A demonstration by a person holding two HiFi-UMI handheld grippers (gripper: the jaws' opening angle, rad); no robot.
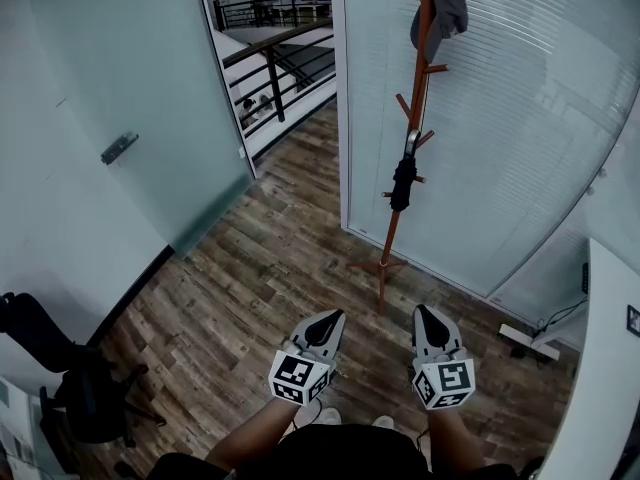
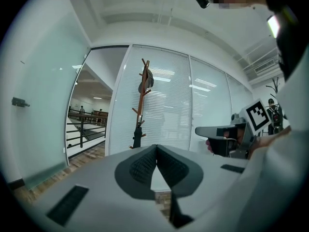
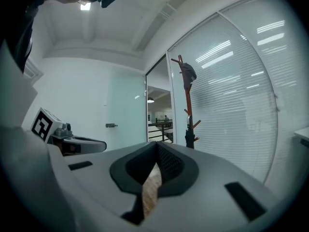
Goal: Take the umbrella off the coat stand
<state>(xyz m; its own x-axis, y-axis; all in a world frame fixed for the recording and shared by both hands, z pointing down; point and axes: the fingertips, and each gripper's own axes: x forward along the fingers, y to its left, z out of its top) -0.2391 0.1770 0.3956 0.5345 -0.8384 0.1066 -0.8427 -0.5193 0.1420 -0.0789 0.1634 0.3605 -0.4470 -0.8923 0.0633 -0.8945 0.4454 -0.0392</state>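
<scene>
A folded black umbrella (image 1: 403, 183) with a pale handle hangs from a peg halfway up the brown wooden coat stand (image 1: 421, 78), which has a grey garment (image 1: 446, 6) on top. Both grippers are well short of the stand, side by side above the wooden floor. My left gripper (image 1: 330, 318) is shut and empty. My right gripper (image 1: 424, 313) is also shut and empty. In the left gripper view the umbrella (image 2: 137, 135) shows just beyond the closed tips (image 2: 156, 146). In the right gripper view the umbrella (image 3: 189, 138) is to the right of the tips (image 3: 157, 144).
The stand is in front of a glass wall with blinds (image 1: 520, 118). A frosted glass door (image 1: 118, 148) hangs open at the left, with a railing (image 1: 280, 63) beyond the doorway. A black office chair (image 1: 80, 388) is at the lower left and a white desk (image 1: 610, 368) at the right.
</scene>
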